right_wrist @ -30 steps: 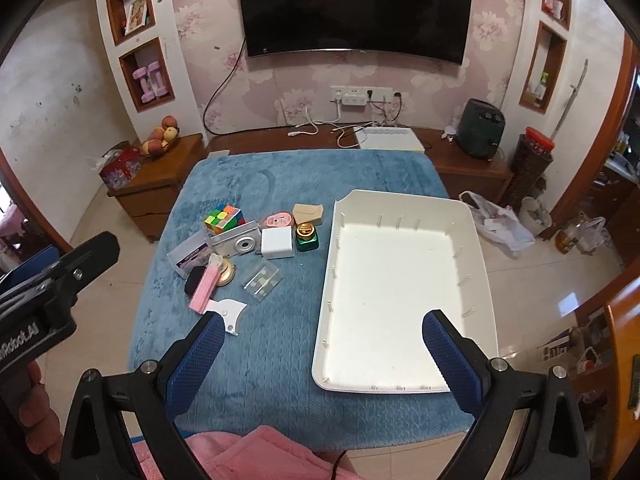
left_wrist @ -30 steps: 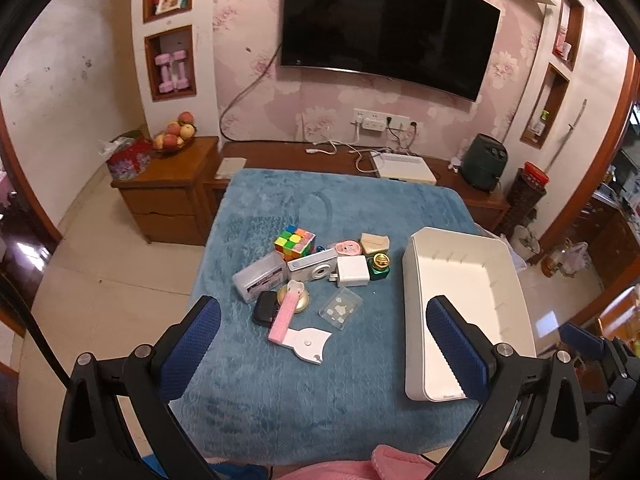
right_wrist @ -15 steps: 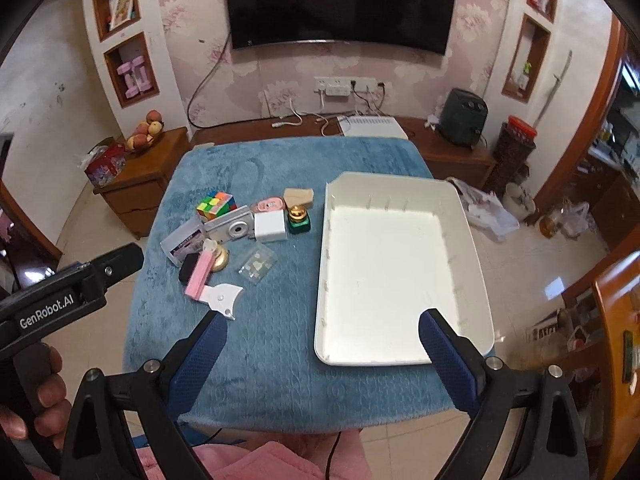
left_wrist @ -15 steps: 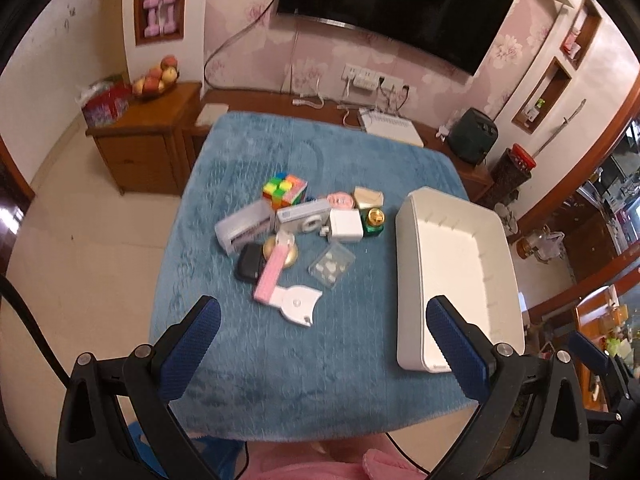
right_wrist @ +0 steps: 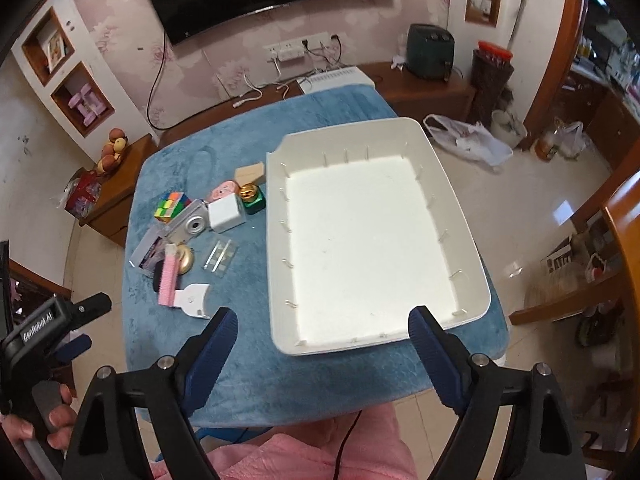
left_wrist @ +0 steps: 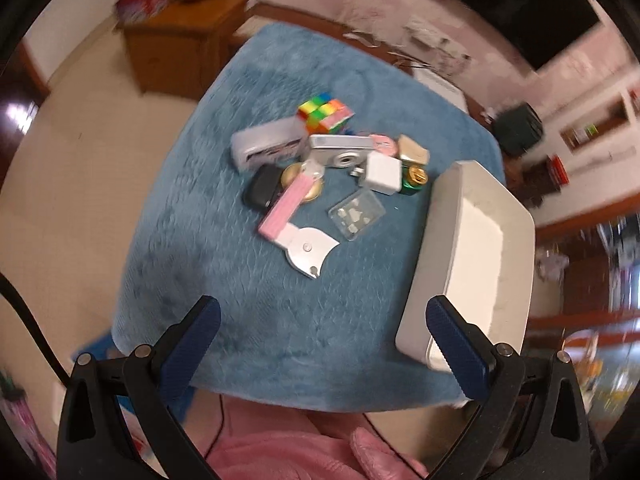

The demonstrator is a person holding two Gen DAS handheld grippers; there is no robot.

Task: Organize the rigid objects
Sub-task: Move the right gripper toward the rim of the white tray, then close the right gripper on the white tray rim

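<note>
A cluster of small objects lies on the blue-covered table (left_wrist: 248, 312): a colourful cube (left_wrist: 325, 115), a silver camera (left_wrist: 340, 152), a white charger block (left_wrist: 383, 174), a green jar (left_wrist: 414, 181), a clear case (left_wrist: 356, 215), a pink-handled scraper (left_wrist: 298, 224), a grey box (left_wrist: 266, 146). An empty white tray (right_wrist: 368, 236) stands to their right. My left gripper (left_wrist: 322, 340) is open and empty above the table's near edge. My right gripper (right_wrist: 320, 348) is open and empty above the tray's near rim. The cube (right_wrist: 173, 206) and scraper (right_wrist: 182, 286) also show in the right wrist view.
A wooden cabinet (right_wrist: 116, 196) with fruit stands left of the table. A low wooden TV bench (right_wrist: 420, 88) with cables and a dark appliance runs behind it. Plastic bags (right_wrist: 468, 140) lie on the floor to the right. The left gripper's body (right_wrist: 44, 328) shows at left.
The left gripper has dropped and tilted down toward the object cluster, with motion blur. The right gripper has shifted and rolled so the tray sits more centred. Both stay open.
</note>
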